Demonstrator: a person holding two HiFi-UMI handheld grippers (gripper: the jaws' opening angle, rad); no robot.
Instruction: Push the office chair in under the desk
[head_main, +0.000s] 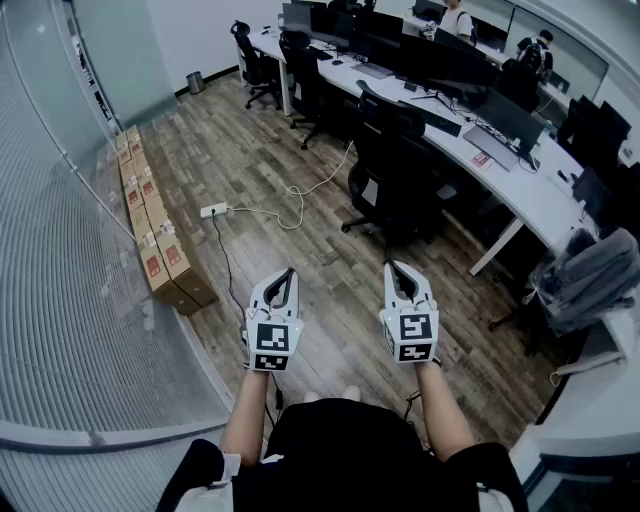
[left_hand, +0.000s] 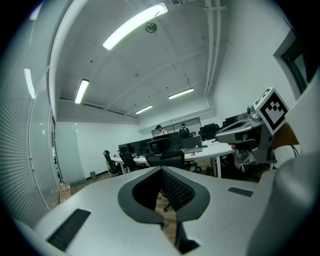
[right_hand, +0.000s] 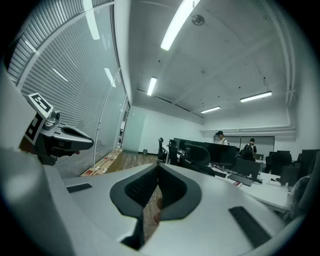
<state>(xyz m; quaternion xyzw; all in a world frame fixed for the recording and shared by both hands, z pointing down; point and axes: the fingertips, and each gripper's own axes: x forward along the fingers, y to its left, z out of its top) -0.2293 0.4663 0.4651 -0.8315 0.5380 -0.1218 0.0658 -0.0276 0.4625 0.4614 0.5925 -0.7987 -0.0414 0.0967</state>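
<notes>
A black office chair (head_main: 392, 168) stands pulled out from the long white desk (head_main: 540, 200), a few steps ahead of me on the wooden floor. My left gripper (head_main: 289, 272) and right gripper (head_main: 391, 267) are held side by side low in front of me, short of the chair and not touching it. Both have their jaws shut with nothing between them. In the left gripper view the chair (left_hand: 167, 159) shows just above my shut left gripper (left_hand: 161, 170), with the right gripper (left_hand: 248, 131) off to the side. The right gripper view shows its own shut tips (right_hand: 158, 166) and the chair (right_hand: 198, 154) ahead.
A row of cardboard boxes (head_main: 150, 225) lines the curved glass wall at left. A power strip (head_main: 213, 210) with a white cable lies on the floor before the chair. Other black chairs (head_main: 258, 65) stand along the desk. A chair with a grey jacket (head_main: 592, 272) is at right.
</notes>
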